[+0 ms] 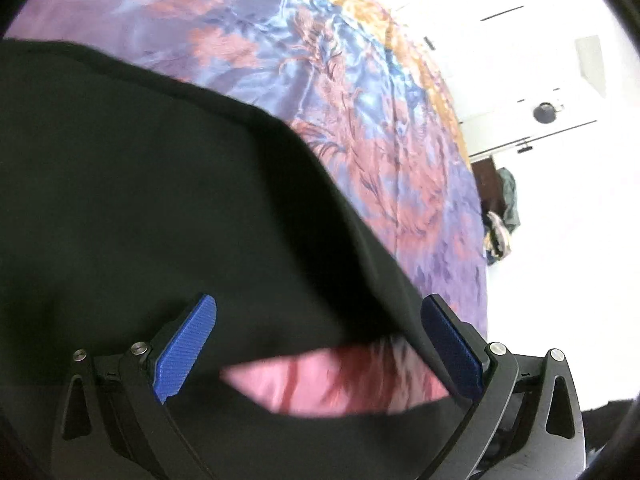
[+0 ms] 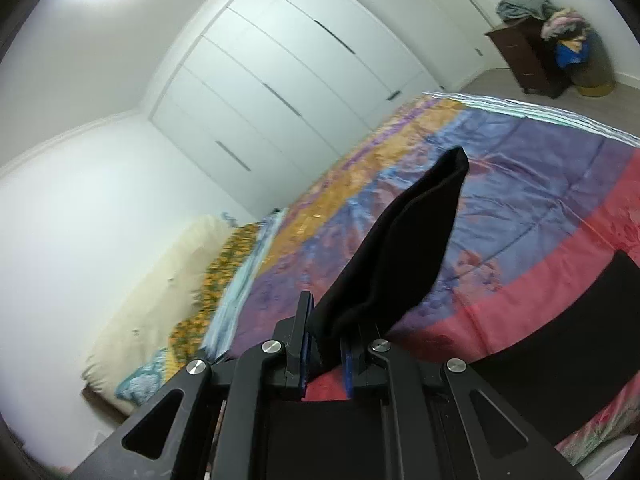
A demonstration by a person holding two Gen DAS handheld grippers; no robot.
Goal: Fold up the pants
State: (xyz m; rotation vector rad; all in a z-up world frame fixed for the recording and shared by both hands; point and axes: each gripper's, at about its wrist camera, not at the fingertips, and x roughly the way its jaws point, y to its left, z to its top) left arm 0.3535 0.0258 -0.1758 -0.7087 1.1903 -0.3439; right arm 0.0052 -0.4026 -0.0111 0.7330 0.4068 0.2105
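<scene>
Two claws in view, both over the bed (image 2: 540, 184) with its purple, orange and pink patterned cover. Right claw (image 2: 326, 344): blue pads pinched together on a fold of the black pants (image 2: 400, 248), cloth rising from the pads toward the middle of the bed, tip lifted off the cover. More black cloth lies flat on the pink edge of the bed, right of that claw. Left claw (image 1: 318, 344): fingers spread wide apart, nothing between the pads; black pants (image 1: 140, 208) fill the view just ahead of it, a strip of pink cover showing between the fingers. Containers: a yellowish basket (image 2: 592, 80) on the floor beyond the far corner of the bed, beside a dark wooden cabinet (image 2: 528, 60), heaped with mixed clothes; contents blurred in the left view.
</scene>
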